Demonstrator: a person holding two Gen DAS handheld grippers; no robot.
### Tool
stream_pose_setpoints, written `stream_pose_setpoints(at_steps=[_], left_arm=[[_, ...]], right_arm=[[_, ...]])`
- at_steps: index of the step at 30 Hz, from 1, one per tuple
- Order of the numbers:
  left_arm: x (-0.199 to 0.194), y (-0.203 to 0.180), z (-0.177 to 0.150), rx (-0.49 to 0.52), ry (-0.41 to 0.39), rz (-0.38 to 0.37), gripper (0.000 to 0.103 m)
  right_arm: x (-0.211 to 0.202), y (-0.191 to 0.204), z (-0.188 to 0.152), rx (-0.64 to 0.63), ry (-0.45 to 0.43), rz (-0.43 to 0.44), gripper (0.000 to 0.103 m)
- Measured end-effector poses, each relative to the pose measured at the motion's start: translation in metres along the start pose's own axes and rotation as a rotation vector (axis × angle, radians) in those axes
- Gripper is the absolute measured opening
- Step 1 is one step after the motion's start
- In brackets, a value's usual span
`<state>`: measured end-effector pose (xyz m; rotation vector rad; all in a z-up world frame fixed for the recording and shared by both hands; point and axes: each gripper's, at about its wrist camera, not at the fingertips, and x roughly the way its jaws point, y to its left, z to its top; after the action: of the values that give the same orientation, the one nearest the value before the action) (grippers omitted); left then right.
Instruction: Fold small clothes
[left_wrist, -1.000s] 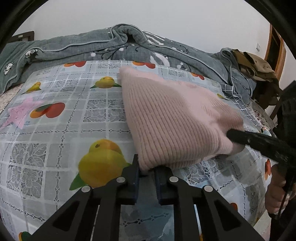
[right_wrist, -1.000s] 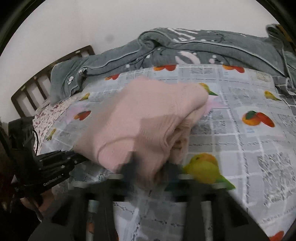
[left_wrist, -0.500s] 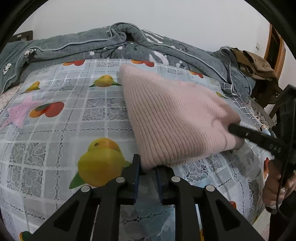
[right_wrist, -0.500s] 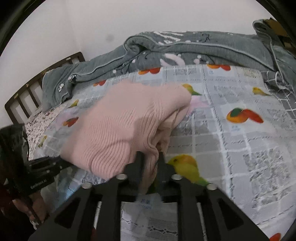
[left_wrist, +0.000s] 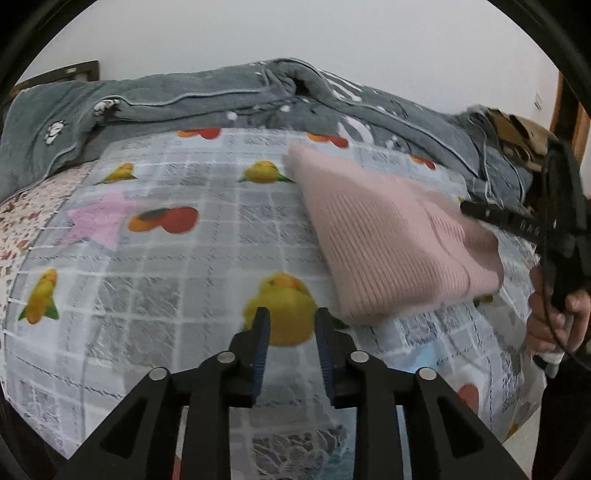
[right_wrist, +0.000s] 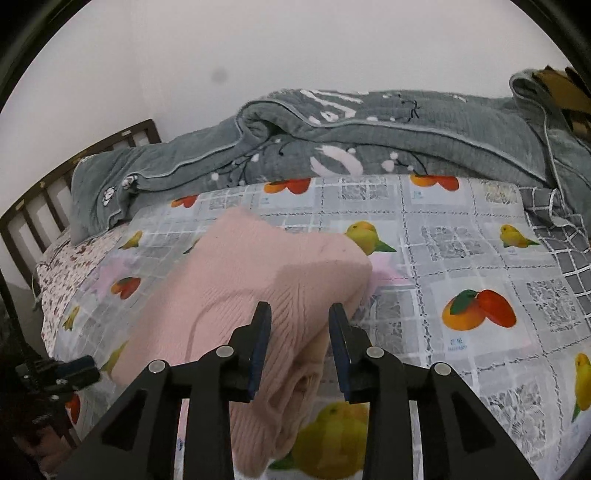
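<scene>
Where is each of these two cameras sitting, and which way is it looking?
Left wrist view: rides the left tool, looking down over the fruit-print bed cover; the person's right hand shows.
Right wrist view: rides the right tool, facing the pink sweater lying loose between its opening jaws; the left tool peeks in.
Both show the pink sweater and grey quilt.

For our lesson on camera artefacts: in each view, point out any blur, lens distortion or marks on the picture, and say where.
Left wrist view: fisheye bends the bedsheet into a dome inside a dark round rim; the pink sweater and fruit prints are motion-smeared, while the left gripper stays sharp. Right wrist view: same bulging; a grey smudge shows on the wall, and the sweater's near folds are soft.
</scene>
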<state>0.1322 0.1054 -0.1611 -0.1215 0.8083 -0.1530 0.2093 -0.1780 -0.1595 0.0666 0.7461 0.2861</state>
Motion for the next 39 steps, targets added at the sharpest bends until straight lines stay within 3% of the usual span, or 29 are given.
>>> stream_pose_setpoints(at_steps=[2, 4, 7, 10, 13, 17, 20, 26, 33, 35, 39], left_arm=[[0.002, 0.001, 0.010, 0.000, -0.013, 0.008, 0.027], [0.008, 0.000, 0.024, 0.001, -0.021, -0.004, 0.027], [0.022, -0.005, 0.047, -0.001, -0.042, -0.027, 0.027], [0.038, -0.013, 0.070, -0.001, -0.059, -0.050, 0.027], [0.056, -0.026, 0.092, 0.002, -0.054, -0.104, 0.027], [0.093, -0.053, 0.112, 0.047, 0.016, -0.146, 0.027], [0.111, -0.061, 0.110, 0.057, 0.043, -0.115, 0.028], [0.107, -0.047, 0.109, 0.049, 0.034, -0.101, 0.029], [0.092, -0.047, 0.104, 0.050, 0.054, -0.124, 0.029], [0.085, -0.053, 0.098, 0.062, 0.052, -0.126, 0.029], [0.072, -0.063, 0.087, 0.070, 0.059, -0.123, 0.029]], right_arm=[[0.016, -0.006, 0.001, 0.032, 0.054, -0.009, 0.050], [0.030, -0.011, 0.000, 0.062, 0.096, 0.000, 0.050], [0.034, -0.013, 0.004, 0.072, 0.063, 0.064, 0.015], [0.023, -0.014, 0.007, 0.074, -0.017, 0.061, 0.014], [0.046, -0.022, 0.006, 0.092, 0.064, -0.015, 0.017], [0.049, -0.026, 0.010, 0.101, 0.066, -0.033, 0.024], [0.054, -0.027, 0.006, 0.138, 0.074, -0.020, 0.023], [0.063, -0.011, 0.006, 0.174, 0.091, 0.025, 0.019], [0.035, -0.011, 0.007, 0.112, 0.040, -0.021, 0.019], [0.030, -0.018, 0.004, 0.118, 0.050, -0.047, 0.011], [0.029, -0.022, -0.003, 0.115, 0.081, -0.067, 0.010]])
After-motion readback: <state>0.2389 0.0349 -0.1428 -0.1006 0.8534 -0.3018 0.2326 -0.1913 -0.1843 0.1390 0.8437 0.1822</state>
